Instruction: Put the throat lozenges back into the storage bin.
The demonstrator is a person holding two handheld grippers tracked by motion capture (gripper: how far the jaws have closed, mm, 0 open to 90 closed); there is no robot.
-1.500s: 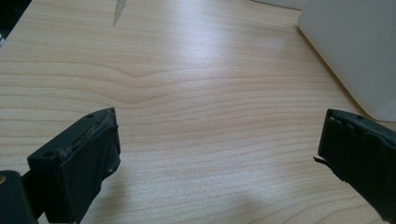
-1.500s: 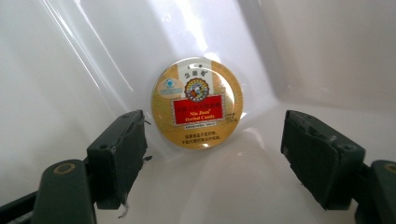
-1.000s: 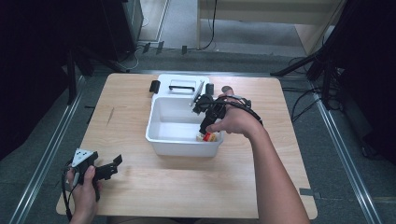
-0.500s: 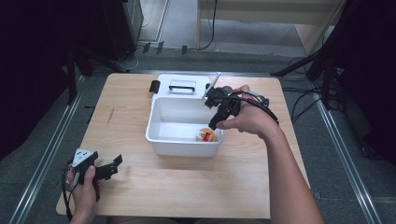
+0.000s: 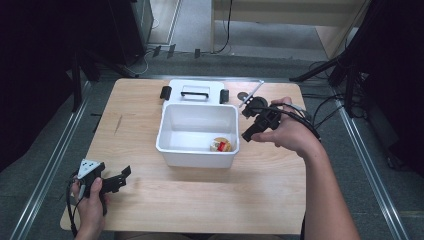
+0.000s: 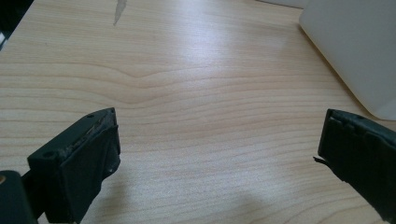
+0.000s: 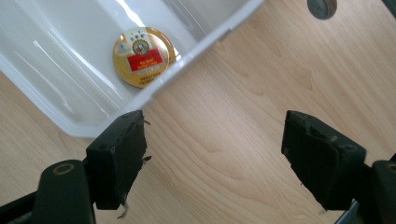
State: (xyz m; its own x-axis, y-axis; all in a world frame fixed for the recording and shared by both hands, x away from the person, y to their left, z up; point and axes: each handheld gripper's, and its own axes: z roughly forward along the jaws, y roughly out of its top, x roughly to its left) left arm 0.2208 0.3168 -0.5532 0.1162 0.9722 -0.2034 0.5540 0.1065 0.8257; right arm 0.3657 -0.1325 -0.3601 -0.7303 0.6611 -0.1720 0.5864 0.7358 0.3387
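1. Since a second ago the right gripper (image 5: 250, 131) has drawn back out of the white bin (image 5: 197, 155) and now hangs over the bare table (image 5: 150, 205) just beside the bin's right wall. The left gripper (image 5: 121, 176) has stayed near the table's front left corner.
2. Right gripper: jaws spread wide, nothing between them in the right gripper view. Left gripper: jaws also apart, holding nothing, bare wood between them.
3. A round gold tin with a red label (image 7: 142, 56) lies flat on the bin floor near the right front corner, free of both grippers.
4. Risk: the right jaws sit close to the bin's rim. A careless sweep back toward the tin could clip the wall and shove or tip the light bin.
5. Risk: the tin lies flat in a corner. A grab from above may slip off its smooth lid.
6. Around: the bin's lid (image 5: 195, 91) with black clips lies behind the bin, touching or nearly so; the high view is too coarse to say. A small dark disc (image 7: 321, 7) sits on the table to the right.
7. Cables trail from the right gripper and could snag.
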